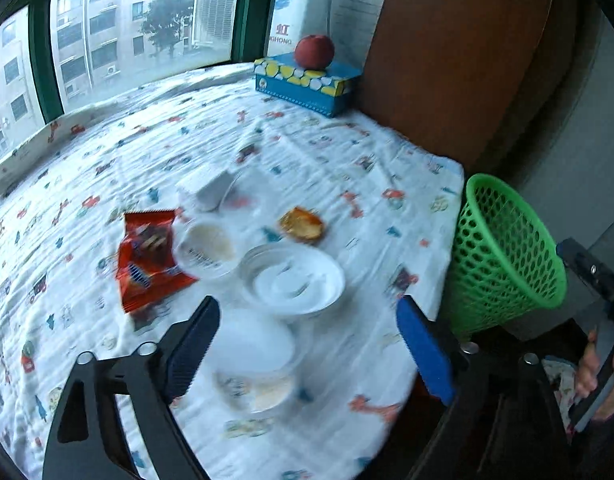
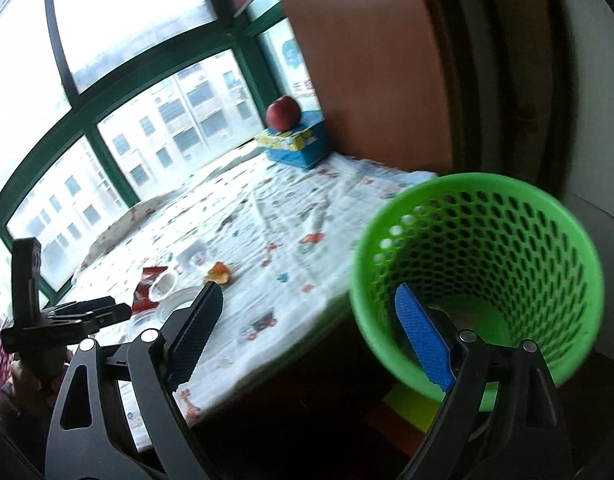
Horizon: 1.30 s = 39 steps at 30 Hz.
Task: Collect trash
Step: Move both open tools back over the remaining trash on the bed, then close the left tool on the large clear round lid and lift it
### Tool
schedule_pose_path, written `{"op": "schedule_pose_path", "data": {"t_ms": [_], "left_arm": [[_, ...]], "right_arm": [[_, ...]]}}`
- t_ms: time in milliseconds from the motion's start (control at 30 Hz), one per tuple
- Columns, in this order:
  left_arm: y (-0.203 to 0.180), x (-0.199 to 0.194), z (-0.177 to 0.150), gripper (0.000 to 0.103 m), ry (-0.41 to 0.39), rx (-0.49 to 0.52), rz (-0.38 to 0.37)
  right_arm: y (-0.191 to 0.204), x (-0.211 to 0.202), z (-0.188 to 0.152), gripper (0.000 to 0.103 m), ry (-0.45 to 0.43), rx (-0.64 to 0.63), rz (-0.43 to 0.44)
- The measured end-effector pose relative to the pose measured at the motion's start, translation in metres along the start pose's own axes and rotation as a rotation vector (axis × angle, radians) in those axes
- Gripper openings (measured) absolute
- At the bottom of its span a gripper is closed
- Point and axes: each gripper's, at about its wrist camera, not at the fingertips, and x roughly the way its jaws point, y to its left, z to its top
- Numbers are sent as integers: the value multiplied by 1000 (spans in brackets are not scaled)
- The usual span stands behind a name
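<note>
Trash lies on a table with a printed cloth [image 1: 107, 184]: a red snack wrapper [image 1: 149, 258], a small clear cup [image 1: 206, 249], a clear plastic bowl [image 1: 293, 280], a clear lidded tub [image 1: 259, 364], an orange peel [image 1: 301, 225] and a white box [image 1: 211, 190]. My left gripper [image 1: 307, 344] is open and empty, just above the lidded tub. A green mesh bin [image 2: 479, 276] stands off the table's right edge. My right gripper [image 2: 311, 332] is open and empty, its blue finger [image 2: 423, 340] in front of the bin's rim. The wrapper [image 2: 145, 292] and peel [image 2: 218, 274] also show in the right wrist view.
A blue tissue box [image 1: 307, 84] with a red apple [image 1: 314, 51] on it stands at the table's far corner, beside a brown wooden panel [image 1: 447, 60]. Windows [image 1: 139, 24] run behind the table. The bin [image 1: 503, 256] sits past the table's right edge.
</note>
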Motion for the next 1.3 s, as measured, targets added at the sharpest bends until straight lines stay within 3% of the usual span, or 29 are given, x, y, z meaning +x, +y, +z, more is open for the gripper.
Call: {"op": "schedule_pose_path", "data": {"t_ms": [333,867,1300], "left_arm": [[26,34,-17,94,124,74,1],[30,69,-22,94,203,142,0],[26,68,-26,88,146,195,-2]], "right_arm": [[29,20,-1,88,39,-39,37],[48,39,-4,88,84,-73,57],[55,47,-9,88,107,-86,67]]}}
